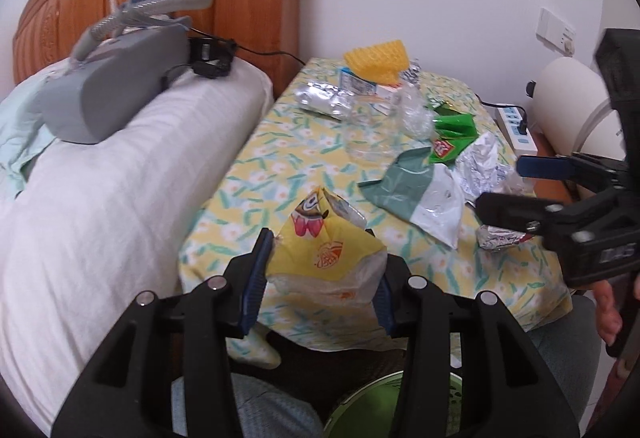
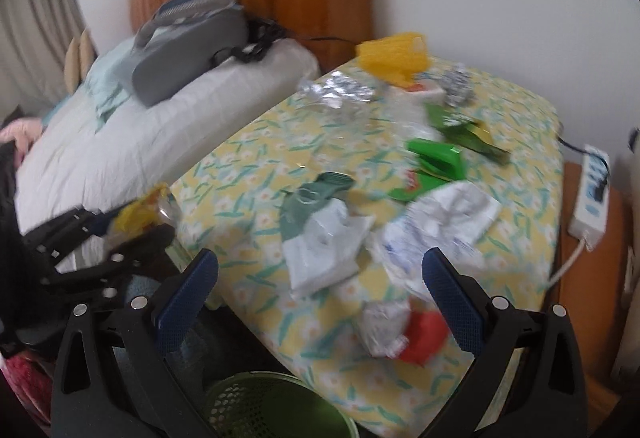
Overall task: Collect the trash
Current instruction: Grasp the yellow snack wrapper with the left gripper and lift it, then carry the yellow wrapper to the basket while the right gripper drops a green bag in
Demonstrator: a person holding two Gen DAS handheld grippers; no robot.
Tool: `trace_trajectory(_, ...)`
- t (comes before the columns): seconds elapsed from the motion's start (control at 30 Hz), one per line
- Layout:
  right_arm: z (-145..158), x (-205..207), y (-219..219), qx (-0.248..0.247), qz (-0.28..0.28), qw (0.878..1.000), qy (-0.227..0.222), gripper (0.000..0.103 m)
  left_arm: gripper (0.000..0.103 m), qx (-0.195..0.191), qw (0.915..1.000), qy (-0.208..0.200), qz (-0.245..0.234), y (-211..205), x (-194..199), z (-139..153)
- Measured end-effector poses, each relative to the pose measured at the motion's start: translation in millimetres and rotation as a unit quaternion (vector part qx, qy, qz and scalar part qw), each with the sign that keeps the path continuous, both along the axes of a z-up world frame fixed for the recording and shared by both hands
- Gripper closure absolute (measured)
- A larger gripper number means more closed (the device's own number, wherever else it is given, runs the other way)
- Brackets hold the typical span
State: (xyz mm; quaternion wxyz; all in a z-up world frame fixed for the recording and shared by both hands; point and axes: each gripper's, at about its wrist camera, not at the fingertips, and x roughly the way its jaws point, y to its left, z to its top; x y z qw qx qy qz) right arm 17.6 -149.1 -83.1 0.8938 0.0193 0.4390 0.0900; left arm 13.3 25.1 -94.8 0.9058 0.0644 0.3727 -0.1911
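Note:
My left gripper point(image 1: 322, 274) is shut on a yellow snack bag point(image 1: 324, 242) with a cartoon face, held above the near edge of the flowered table point(image 1: 288, 142). From the right wrist view the same gripper point(image 2: 132, 226) and yellow bag point(image 2: 134, 214) appear at the left. My right gripper point(image 2: 320, 298) stands open with nothing between its pads, over a crumpled silver-and-red wrapper point(image 2: 400, 326). Seen from the left wrist, it point(image 1: 500, 190) hovers near that foil wrapper point(image 1: 502, 238). More trash lies on the table: a green-and-white bag point(image 1: 416, 198), white crumpled paper point(image 2: 444, 222), green wrappers point(image 2: 436, 162).
A green mesh bin point(image 2: 276, 406) stands below the table's near edge, also visible as the green bin point(image 1: 384, 406). A white pillow point(image 1: 120, 174) carrying a grey device point(image 1: 120, 86) lies left. A yellow basket point(image 1: 378, 60), clear plastic and a power strip point(image 2: 592, 194) are farther back.

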Motion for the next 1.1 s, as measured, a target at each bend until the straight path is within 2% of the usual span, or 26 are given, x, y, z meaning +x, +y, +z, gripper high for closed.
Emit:
trace_trajectory(0.1, -9.5, 18.9, 17.3, -0.035, 0.03, 0.999, 0.011, 0.002, 0.059, 0.016, 0.9998, -0.01, 0.009, 8.6, -6.7, 5.1)
trace_trajectory(0.23, -28.5, 42.6, 31.2, -0.099, 0.03, 0.994, 0.03, 0.003, 0.059, 0.021, 0.9996, -0.012, 0.014, 18.4, -15.5, 7.2)
trace_trajectory(0.33, -41.9, 52.3, 32.7, -0.125, 0.031, 0.99, 0.051, 0.006, 0.059, 0.015, 0.9997, -0.011, 0.017, 24.5, -22.3, 7.6)
trace_trajectory(0.43, -52.8, 60.5, 34.1, -0.136, 0.037, 0.987, 0.074, 0.015, 0.059, 0.014, 0.9997, -0.01, 0.018, 27.6, -27.0, 8.0)
trace_trajectory(0.5, -57.0, 65.0, 32.3, -0.133, 0.039, 0.987, 0.085, 0.026, 0.059, 0.013, 0.9997, -0.009, 0.021, 29.5, -29.4, 8.5)
trace_trajectory(0.7, -54.4, 67.5, 27.3, -0.089, 0.036, 0.991, 0.09, 0.038, 0.059, 0.017, 0.9995, -0.013, 0.023, 33.3, -34.8, 9.2)
trace_trajectory(0.9, -42.9, 62.5, 28.0, -0.058, 0.032, 0.995, 0.074, 0.044, 0.059, 0.014, 0.9995, -0.014, 0.024, 34.8, -39.1, 11.9)
trace_trajectory(1.1, -12.2, 57.0, 14.9, 0.005, 0.016, 0.999, 0.033, 0.044, 0.059, 0.016, 0.9996, -0.013, 0.02, 31.6, -40.8, 14.4)
